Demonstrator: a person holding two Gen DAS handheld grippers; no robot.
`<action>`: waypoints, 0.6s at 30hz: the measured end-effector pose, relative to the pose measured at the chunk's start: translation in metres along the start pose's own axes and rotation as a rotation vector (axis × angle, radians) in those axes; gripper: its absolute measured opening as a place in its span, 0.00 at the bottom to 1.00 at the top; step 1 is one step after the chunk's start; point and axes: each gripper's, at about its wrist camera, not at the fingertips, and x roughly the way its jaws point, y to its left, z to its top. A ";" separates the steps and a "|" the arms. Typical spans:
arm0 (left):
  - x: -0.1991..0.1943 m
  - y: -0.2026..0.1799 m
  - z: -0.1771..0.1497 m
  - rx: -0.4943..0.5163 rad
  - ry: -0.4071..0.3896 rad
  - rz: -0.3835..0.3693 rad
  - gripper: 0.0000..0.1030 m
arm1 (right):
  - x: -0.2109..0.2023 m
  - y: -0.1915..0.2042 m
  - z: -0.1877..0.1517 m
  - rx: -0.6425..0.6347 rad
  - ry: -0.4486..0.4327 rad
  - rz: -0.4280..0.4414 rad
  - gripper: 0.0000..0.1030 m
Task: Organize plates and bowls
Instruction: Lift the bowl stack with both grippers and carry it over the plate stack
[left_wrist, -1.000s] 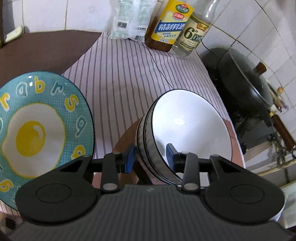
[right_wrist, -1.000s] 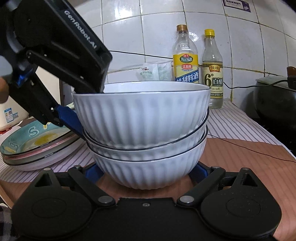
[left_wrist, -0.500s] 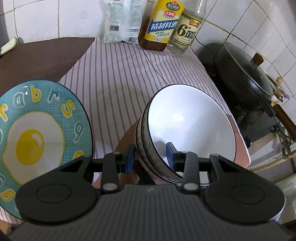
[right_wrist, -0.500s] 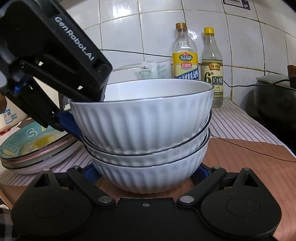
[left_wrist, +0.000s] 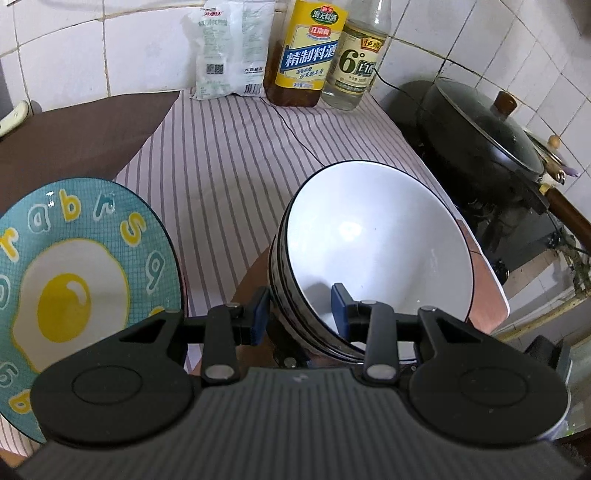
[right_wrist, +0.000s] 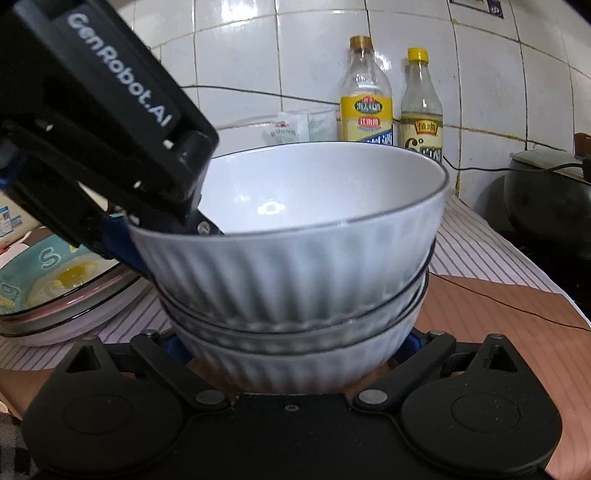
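Note:
A stack of three white ribbed bowls (left_wrist: 373, 251) shows in the left wrist view and fills the right wrist view (right_wrist: 295, 269). My left gripper (left_wrist: 300, 312) is shut on the near rim of the bowls, one finger inside, one outside, and the stack is tilted. My right gripper (right_wrist: 291, 343) holds the bottom bowl from both sides, low at its base. A blue plate with a fried-egg picture (left_wrist: 70, 284) tops a plate stack at the left; it also shows in the right wrist view (right_wrist: 59, 280).
Two bottles (left_wrist: 306, 55) and a white bag (left_wrist: 231, 51) stand at the tiled back wall. A black wok with a glass lid (left_wrist: 480, 140) sits right of the striped cloth (left_wrist: 229, 155). A thin black cable (left_wrist: 295, 136) crosses the cloth.
The bowl stack has tilted toward the right gripper's camera, left rim lower. The left gripper kept its hold on the rim and moved with it.

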 end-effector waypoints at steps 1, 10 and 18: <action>0.000 0.001 0.000 -0.002 0.002 -0.002 0.33 | 0.000 0.000 0.001 -0.006 0.001 -0.001 0.98; -0.005 -0.001 -0.005 0.035 -0.009 -0.009 0.33 | -0.005 0.002 0.000 -0.023 -0.011 0.003 0.98; -0.035 0.001 -0.004 0.026 -0.051 -0.028 0.33 | -0.020 0.012 0.019 -0.063 -0.046 0.001 0.98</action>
